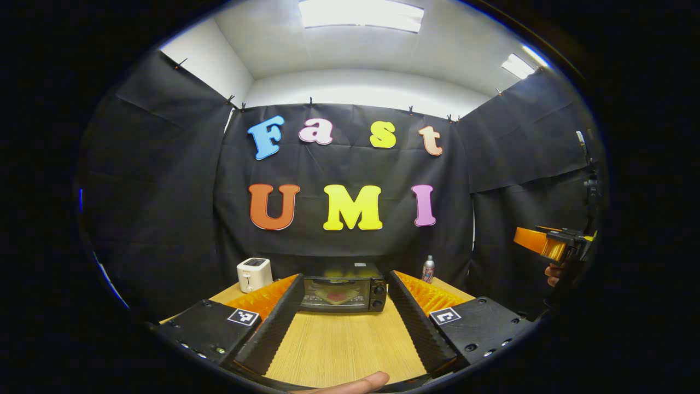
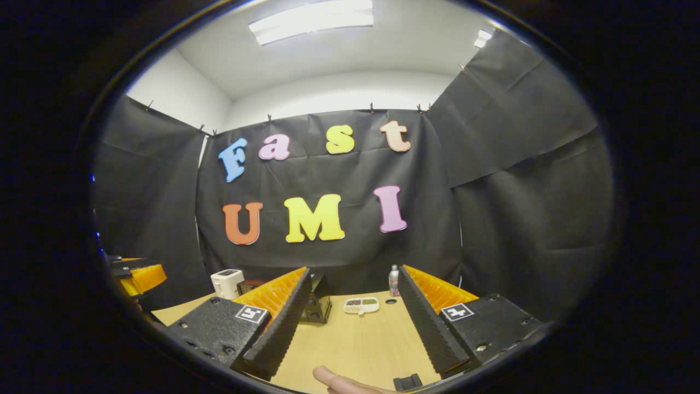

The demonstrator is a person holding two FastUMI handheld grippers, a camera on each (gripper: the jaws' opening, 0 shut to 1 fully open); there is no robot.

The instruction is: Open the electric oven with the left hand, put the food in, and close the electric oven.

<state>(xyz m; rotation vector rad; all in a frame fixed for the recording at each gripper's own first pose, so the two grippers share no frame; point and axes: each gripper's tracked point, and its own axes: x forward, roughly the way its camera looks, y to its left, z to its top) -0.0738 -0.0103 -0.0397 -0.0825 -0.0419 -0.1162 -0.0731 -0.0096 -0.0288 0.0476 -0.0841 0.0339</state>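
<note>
Both views are taken low over the table [image 1: 344,345], facing the cloth wall at 12 o'clock. In the left gripper view the oven [image 1: 343,294] is centred, far off; in the right gripper view it is seen at 11 o'clock. The toaster [image 2: 227,283] and bottle [image 2: 394,280] are shared.

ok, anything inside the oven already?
Through the closed glass door of the oven a wire rack shows, with a pinkish patch on it; whether that is food or a reflection is unclear. The cavity's back and sides are too dark to see.
</note>
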